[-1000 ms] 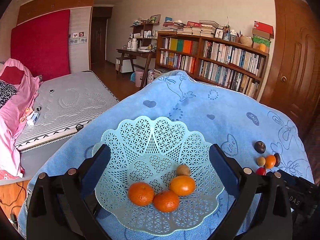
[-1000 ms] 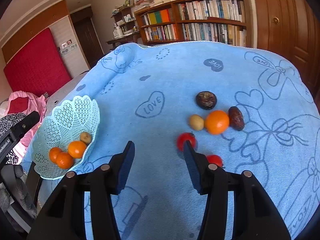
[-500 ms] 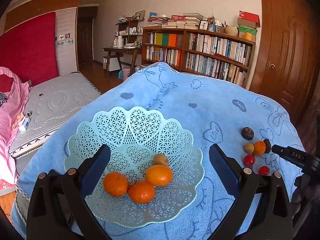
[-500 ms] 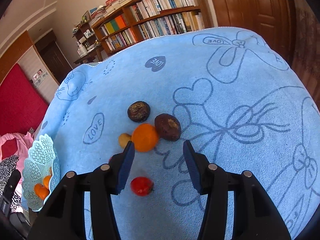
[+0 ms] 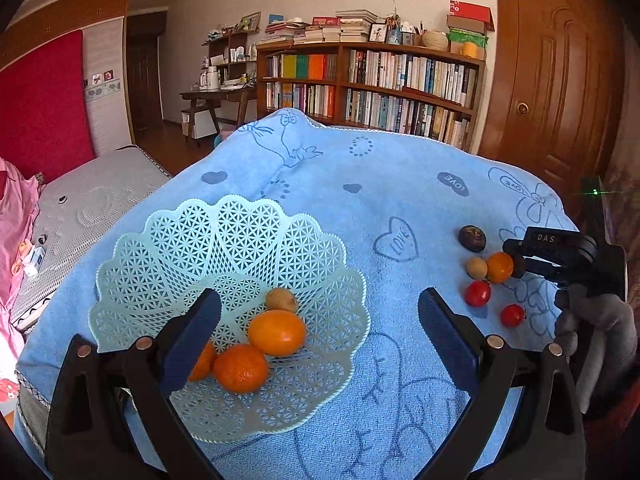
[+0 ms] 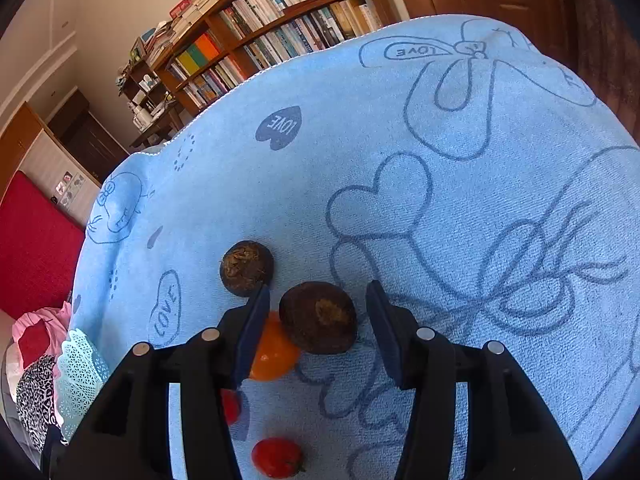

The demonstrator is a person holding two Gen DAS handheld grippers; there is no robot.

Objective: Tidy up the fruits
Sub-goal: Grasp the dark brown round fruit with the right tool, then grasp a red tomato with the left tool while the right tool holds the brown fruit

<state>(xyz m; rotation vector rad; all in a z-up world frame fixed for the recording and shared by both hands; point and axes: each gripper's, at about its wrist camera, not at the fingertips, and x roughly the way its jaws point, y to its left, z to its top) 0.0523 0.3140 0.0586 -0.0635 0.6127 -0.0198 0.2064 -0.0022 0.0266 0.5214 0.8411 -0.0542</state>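
A pale green lattice basket (image 5: 248, 240) sits on the blue towel and holds three oranges (image 5: 277, 332) and a small tan fruit (image 5: 281, 300). My left gripper (image 5: 318, 328) hangs open over the basket's near side. At the right lie a dark brown fruit (image 5: 472, 237), a tan fruit (image 5: 476, 268), an orange (image 5: 499, 267) and two red tomatoes (image 5: 477, 293). My right gripper (image 6: 316, 320) is open with its fingers on either side of a dark brown fruit (image 6: 318, 317). Beside it lie an orange (image 6: 274, 352), a second brown fruit (image 6: 246, 267) and a tomato (image 6: 277, 457).
The blue towel (image 5: 360, 184) covers the whole work surface and drops off at the far edge. A bed (image 5: 92, 196) lies to the left. A bookshelf (image 5: 372, 84) and a wooden door (image 5: 552, 72) stand behind. A gloved hand (image 5: 600, 332) holds the right gripper.
My right gripper has moved forward and down, from over the tomatoes to around the dark brown fruit. The left view has swung to the right; the basket now sits further left.
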